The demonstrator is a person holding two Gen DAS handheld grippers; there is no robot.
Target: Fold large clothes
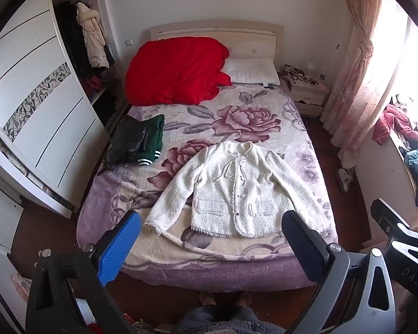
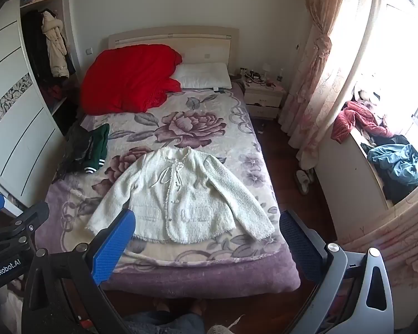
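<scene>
A white tweed jacket (image 1: 237, 192) (image 2: 178, 194) lies spread flat, front up, sleeves angled outward, on the near half of the floral bed (image 1: 237, 253) (image 2: 197, 261). My left gripper (image 1: 211, 231) hangs open above the foot of the bed, nothing between its blue pads, well short of the jacket. My right gripper (image 2: 206, 231) is likewise open and empty above the bed's near edge. Part of the right gripper shows at the right edge of the left wrist view, and the left gripper at the left edge of the right wrist view.
A folded green and dark garment (image 1: 142, 142) (image 2: 90, 147) lies at the bed's left side. A red quilt (image 1: 175, 69) and white pillow (image 1: 250, 72) sit at the headboard. Wardrobe (image 1: 36, 105) left; nightstand (image 2: 264, 94), curtain, clothes pile (image 2: 390, 153) right. A person's feet show below.
</scene>
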